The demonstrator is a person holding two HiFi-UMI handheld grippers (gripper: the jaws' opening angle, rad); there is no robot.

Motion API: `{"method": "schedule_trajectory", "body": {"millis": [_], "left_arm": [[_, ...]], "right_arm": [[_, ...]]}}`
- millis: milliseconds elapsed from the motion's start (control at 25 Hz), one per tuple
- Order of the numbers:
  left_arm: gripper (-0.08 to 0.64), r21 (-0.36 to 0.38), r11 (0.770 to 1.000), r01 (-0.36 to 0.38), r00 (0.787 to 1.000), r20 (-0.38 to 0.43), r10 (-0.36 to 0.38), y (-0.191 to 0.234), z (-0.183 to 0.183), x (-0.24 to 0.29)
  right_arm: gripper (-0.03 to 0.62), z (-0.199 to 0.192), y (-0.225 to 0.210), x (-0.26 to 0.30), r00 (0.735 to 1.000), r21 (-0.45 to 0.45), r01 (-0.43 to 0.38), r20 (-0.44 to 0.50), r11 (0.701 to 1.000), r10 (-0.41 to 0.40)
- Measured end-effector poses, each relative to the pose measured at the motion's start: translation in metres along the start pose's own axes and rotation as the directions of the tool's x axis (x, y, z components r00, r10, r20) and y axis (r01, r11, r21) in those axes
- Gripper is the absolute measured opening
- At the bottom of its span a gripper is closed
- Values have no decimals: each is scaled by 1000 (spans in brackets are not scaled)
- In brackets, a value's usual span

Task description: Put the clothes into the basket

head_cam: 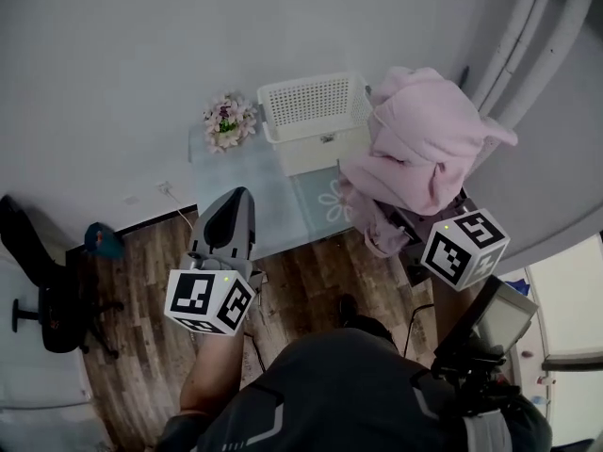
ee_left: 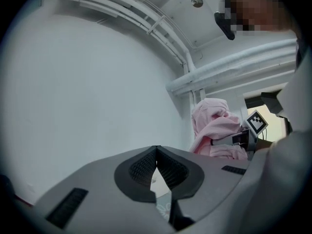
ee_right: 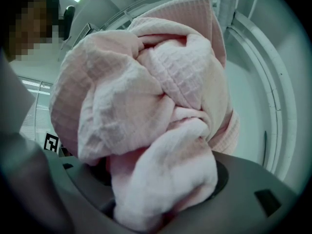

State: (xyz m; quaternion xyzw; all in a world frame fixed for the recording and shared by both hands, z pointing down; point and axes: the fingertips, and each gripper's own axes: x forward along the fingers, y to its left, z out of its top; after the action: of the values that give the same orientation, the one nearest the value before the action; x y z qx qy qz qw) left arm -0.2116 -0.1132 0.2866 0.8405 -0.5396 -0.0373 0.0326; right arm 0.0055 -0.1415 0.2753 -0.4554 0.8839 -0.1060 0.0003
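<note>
A bulky pink waffle-knit garment (head_cam: 424, 139) hangs bunched in the air at the right, just beside the white mesh basket (head_cam: 316, 109). My right gripper (head_cam: 419, 222) is shut on its lower folds. In the right gripper view the garment (ee_right: 146, 106) fills the frame and hides the jaws. The basket stands on a small glass table (head_cam: 283, 205) against the wall, and no clothes show inside it. My left gripper (head_cam: 237, 196) hovers over the table's front left, shut, with nothing between its fingers. The left gripper view shows the garment (ee_left: 214, 128) off to the right.
A pot of pink flowers (head_cam: 229, 121) sits on the table left of the basket. A black office chair (head_cam: 47, 299) stands on the wood floor at far left, with a blue object (head_cam: 102, 240) near it. White pipes (head_cam: 528, 36) run along the wall at right.
</note>
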Motion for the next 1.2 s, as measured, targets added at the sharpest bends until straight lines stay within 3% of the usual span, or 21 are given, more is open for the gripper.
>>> {"method": "schedule_trajectory", "body": {"millis": [200,720,1200], "left_arm": [[9,6,999,-40,999,14,40,2,9,52],[9,44,991,-125,991,-31,127,-4,-6,161],[9,26,988,-152,987,-51,153,85,-8,219]], "right_arm": [[337,17,-45,31,999,5,-42,9,999,42],[337,37,-145,107,988,7,-152,-10,988,152],[337,29,-151,227,981,9,-163,-101,987,163]]}}
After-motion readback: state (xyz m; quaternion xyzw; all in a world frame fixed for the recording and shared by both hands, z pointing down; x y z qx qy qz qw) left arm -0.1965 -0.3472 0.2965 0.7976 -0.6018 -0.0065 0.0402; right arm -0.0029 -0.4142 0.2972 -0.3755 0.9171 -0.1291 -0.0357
